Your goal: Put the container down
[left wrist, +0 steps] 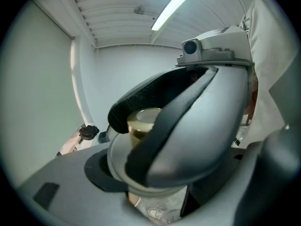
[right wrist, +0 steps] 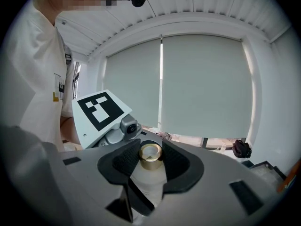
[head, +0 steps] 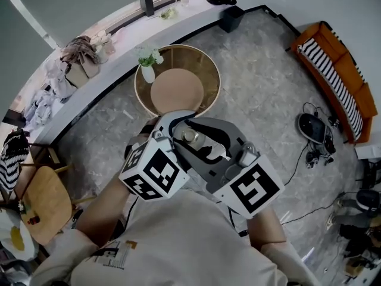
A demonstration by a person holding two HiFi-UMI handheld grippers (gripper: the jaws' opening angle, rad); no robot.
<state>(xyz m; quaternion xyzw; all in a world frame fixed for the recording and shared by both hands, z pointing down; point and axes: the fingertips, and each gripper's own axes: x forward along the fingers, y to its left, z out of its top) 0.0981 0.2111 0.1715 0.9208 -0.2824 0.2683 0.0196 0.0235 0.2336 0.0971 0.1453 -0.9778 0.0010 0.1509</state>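
Right claw (right wrist: 150,160) clamped on the gold-capped container (right wrist: 149,181), left claw (head: 178,130) spread around it, grip unclear, container held aloft near the round desk (head: 178,91), not yet down.

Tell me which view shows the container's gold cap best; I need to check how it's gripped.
Right gripper view: the gold cap faces the camera, unobstructed, between the pads of the right tool. The left gripper view shows the cap half hidden behind a grey jaw; the head view shows only its small top.
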